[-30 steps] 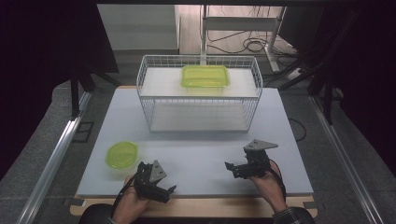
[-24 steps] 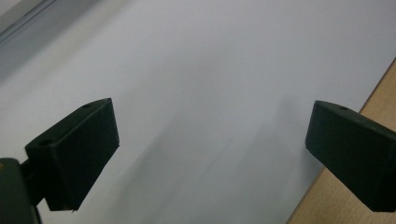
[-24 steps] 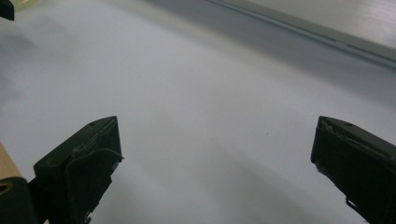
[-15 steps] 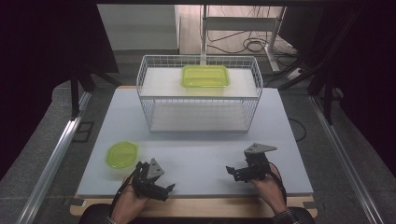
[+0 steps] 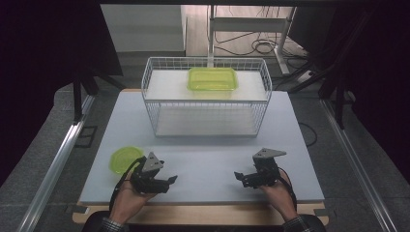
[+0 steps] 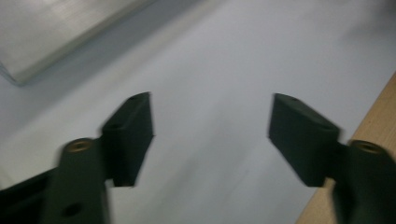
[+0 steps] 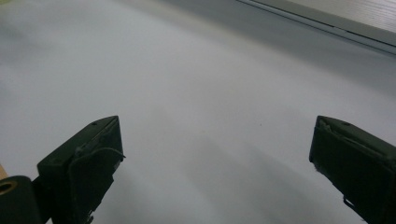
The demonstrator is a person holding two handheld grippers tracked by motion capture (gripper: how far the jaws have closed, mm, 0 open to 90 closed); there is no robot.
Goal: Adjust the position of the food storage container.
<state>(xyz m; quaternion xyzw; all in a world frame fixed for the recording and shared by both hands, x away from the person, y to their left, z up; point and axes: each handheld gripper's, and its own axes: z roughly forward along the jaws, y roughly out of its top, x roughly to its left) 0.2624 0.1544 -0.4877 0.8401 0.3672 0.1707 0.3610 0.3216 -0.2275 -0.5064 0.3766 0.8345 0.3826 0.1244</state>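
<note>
Overhead and close views, shared table

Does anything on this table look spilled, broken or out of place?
Nothing looks spilled or broken. The one loose item is a round yellow-green lid lying flat on the white table beside the left gripper, far from the yellow-green container sitting on top of the wire rack.

My left gripper and right gripper were black, each topped by a grey three-cornered plate, black cables trailing back. Brass-coloured screw heads sat behind the flat black pads (blurred in places). My cuffs were plaid.
</note>
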